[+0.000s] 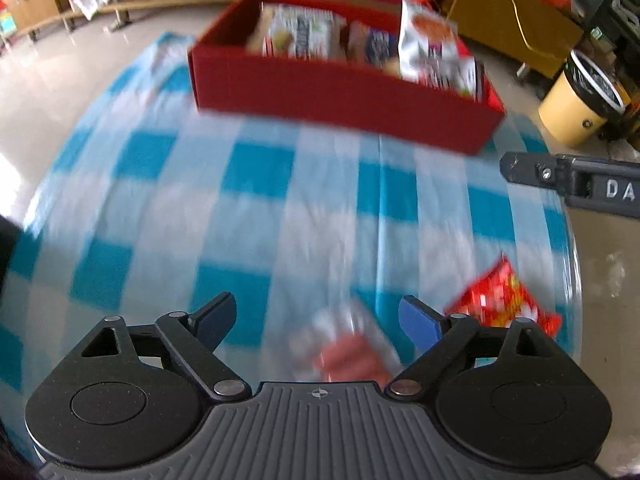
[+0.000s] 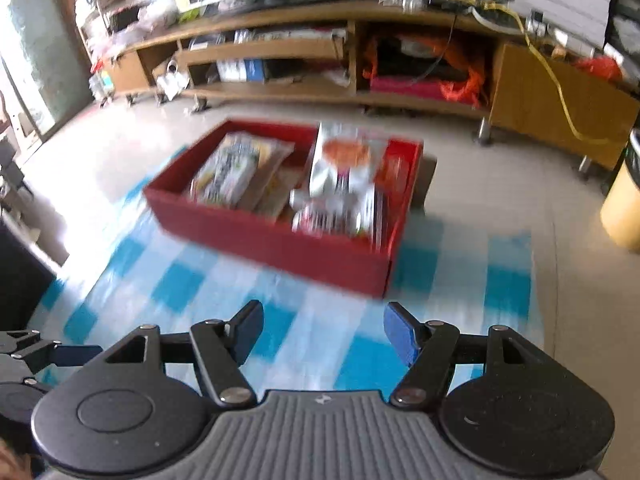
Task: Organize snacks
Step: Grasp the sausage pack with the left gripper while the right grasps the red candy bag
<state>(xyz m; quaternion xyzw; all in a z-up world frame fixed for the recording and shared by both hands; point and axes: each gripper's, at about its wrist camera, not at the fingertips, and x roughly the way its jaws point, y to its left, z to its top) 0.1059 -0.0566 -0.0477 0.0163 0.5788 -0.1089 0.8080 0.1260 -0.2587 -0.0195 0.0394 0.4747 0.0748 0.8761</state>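
Left wrist view puts my left gripper (image 1: 318,318) over the blue-and-white checked cloth (image 1: 256,184), jaws spread wide with nothing pinched between them. Just below the gap lies a blurred pale packet with a pink patch (image 1: 348,344), close to the camera housing; I cannot tell what it is. A red snack bag (image 1: 506,300) lies on the cloth just beyond the blue pad on the picture's right. Farther off sits the red box (image 1: 340,96), already holding several packets, one silver bag (image 1: 434,52) standing tall at its right end. A finger of my right gripper (image 1: 568,180) pokes in from the right edge.

From the right wrist camera, my right gripper (image 2: 324,334) hangs about half spread and empty above the cloth (image 2: 508,280), with the red box (image 2: 280,244) ahead of it and well apart.
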